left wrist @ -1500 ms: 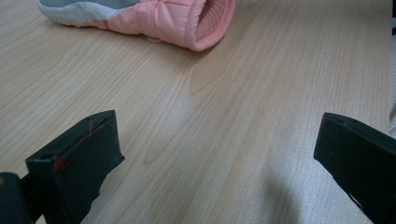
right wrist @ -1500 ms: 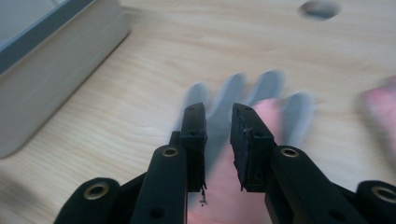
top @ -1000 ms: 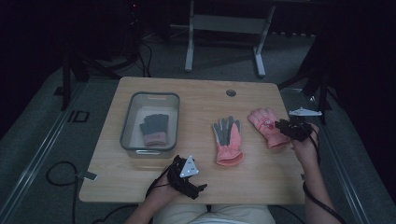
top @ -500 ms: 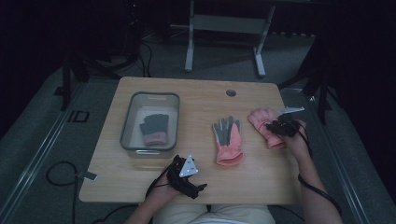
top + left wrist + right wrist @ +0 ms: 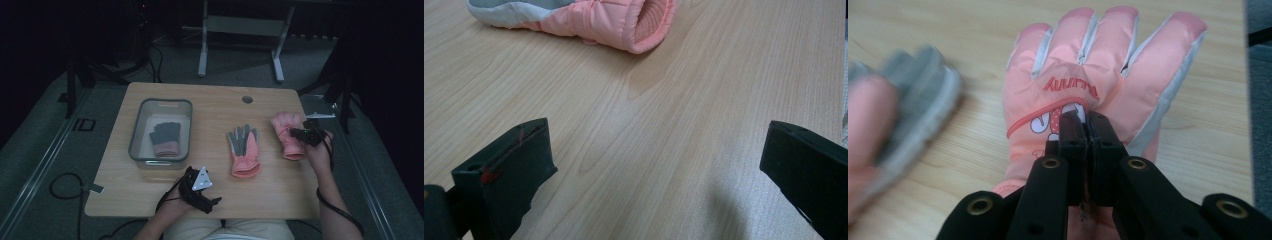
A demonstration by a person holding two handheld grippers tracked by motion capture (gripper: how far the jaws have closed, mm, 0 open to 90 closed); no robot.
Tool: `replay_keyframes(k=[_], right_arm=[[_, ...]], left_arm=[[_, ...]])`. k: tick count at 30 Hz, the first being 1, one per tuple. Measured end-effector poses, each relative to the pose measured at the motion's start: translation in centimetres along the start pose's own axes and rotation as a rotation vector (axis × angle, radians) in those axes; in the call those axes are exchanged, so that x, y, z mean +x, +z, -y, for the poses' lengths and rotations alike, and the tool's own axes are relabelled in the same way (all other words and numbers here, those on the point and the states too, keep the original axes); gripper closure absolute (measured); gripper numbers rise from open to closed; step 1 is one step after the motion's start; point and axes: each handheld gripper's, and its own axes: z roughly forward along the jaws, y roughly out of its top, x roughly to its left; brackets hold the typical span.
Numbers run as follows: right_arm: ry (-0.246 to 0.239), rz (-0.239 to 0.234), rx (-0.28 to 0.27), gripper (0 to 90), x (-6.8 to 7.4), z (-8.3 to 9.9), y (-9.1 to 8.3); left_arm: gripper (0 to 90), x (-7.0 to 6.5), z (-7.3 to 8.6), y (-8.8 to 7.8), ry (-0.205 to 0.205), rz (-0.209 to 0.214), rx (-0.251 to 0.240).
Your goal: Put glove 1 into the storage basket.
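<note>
A pink glove (image 5: 286, 131) (image 5: 1108, 60) lies back up at the table's right side, fingers pointing away. My right gripper (image 5: 306, 134) (image 5: 1083, 119) sits on its back; the jaws have just been closing and now pinch the fabric by the printed patch. A second pink glove (image 5: 243, 150) lies palm up, grey side showing, at the table's middle; its cuff (image 5: 624, 20) shows in the left gripper view. My left gripper (image 5: 201, 189) (image 5: 659, 165) rests near the front edge, jaws wide apart over bare wood.
A clear plastic bin (image 5: 135, 131) stands at the table's left with a dark grey glove (image 5: 165, 137) inside. The wooden table (image 5: 210, 105) has a round cable hole (image 5: 247, 99) near its far edge. Dark floor, cables and a metal stand surround it.
My right gripper has shifted left and slightly down onto the right-hand pink glove, and its jaws have come together on the fabric. The left gripper has stayed put.
</note>
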Motion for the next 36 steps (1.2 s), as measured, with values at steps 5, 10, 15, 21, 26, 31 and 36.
replay_keyframes(k=[5,10,15,21,26,31,36], right_arm=[[0.031,0.057,-0.088,86.9,1.8,0.2,-4.2],[0.07,0.115,-0.137,86.9,2.9,1.4,-6.6],[0.097,0.108,-0.117,86.9,3.7,2.8,-6.9],[0.094,0.095,-0.072,86.8,4.3,4.2,-5.5],[0.106,0.074,-0.027,86.8,4.1,4.7,-3.4],[0.121,0.086,0.004,86.6,3.8,4.7,-1.5],[0.106,0.077,0.038,84.5,3.8,5.3,0.3]], left_arm=[[0.1,0.0,0.0,0.0,0.0,0.001,0.001],[0.1,0.0,0.0,0.0,0.0,0.003,0.001],[0.1,0.0,-0.1,0.0,0.003,0.001,0.001],[0.1,0.0,-0.1,0.0,0.004,0.003,0.0],[0.1,0.0,0.0,0.0,0.007,0.003,0.002],[0.1,0.1,-0.1,0.0,0.008,0.002,-0.002],[0.1,0.0,0.0,0.0,0.009,0.003,-0.002]])
